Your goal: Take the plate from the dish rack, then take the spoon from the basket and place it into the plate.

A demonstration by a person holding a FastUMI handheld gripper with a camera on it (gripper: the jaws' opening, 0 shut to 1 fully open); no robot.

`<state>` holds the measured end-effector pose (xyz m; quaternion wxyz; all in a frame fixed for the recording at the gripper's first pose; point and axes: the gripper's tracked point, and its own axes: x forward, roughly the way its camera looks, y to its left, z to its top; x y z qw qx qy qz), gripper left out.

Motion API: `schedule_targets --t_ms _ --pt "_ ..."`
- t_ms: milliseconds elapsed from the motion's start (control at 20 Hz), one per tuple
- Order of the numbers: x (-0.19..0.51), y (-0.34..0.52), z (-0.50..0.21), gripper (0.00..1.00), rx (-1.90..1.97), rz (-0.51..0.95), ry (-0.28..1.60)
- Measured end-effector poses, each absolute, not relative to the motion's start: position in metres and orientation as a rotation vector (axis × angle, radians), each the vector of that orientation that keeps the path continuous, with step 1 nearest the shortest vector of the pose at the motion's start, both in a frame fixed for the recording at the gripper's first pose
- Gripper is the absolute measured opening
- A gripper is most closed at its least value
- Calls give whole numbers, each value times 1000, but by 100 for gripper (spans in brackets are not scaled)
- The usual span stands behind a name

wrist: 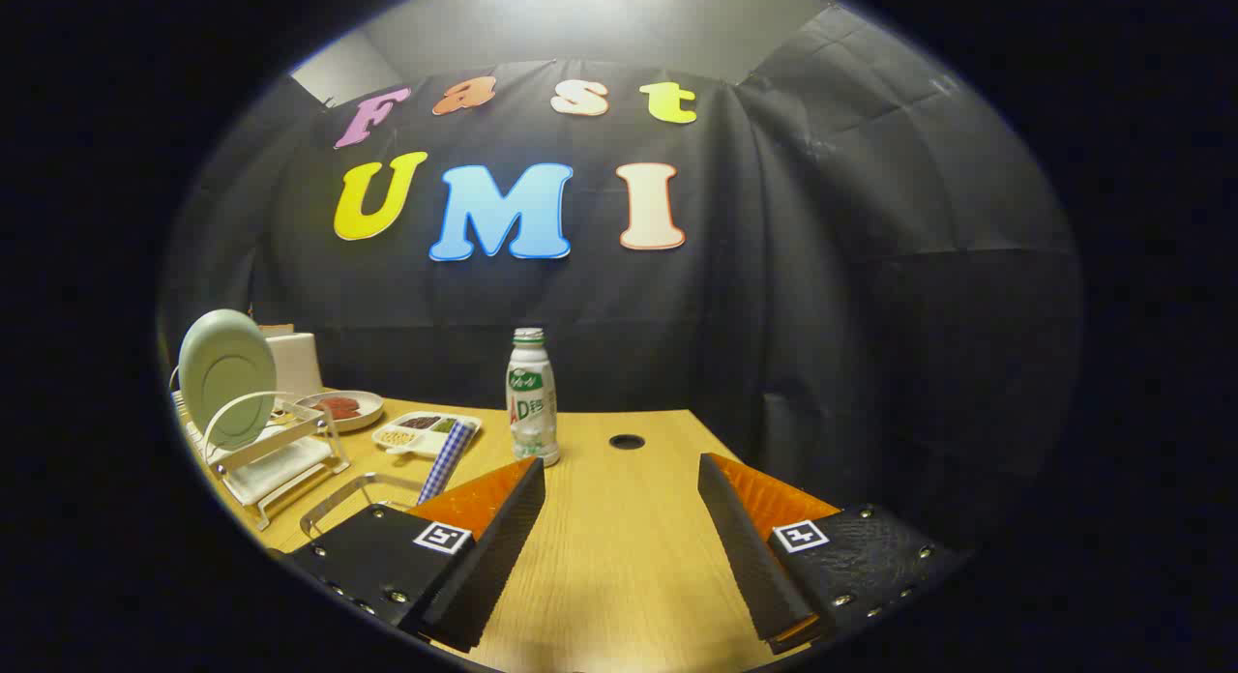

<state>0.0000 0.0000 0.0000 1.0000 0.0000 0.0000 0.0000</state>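
A pale green plate [227, 375] stands upright on edge in a white wire dish rack [276, 455], far off to the left of my fingers. My gripper [621, 480] is open above the wooden table [619, 547], nothing between its two black-and-orange fingers. A metal wire basket rim [340, 497] shows just behind the left finger [488, 542], with a blue-and-white checked handle [447, 462] sticking up from it. The spoon's bowl is hidden.
A white drink bottle [532, 397] stands just ahead of the left finger. Behind the rack are a small plate with red food [340, 409], a white divided tray [424, 429] and a white box [295, 362]. A round cable hole [627, 442] sits beyond the fingers.
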Motion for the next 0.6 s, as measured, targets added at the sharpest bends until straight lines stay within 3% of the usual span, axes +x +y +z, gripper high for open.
schedule_targets --t_ms 300,600 --pt "-55 -40 66 98 -13 -207 5" --pt "-119 -16 99 97 43 -337 63"
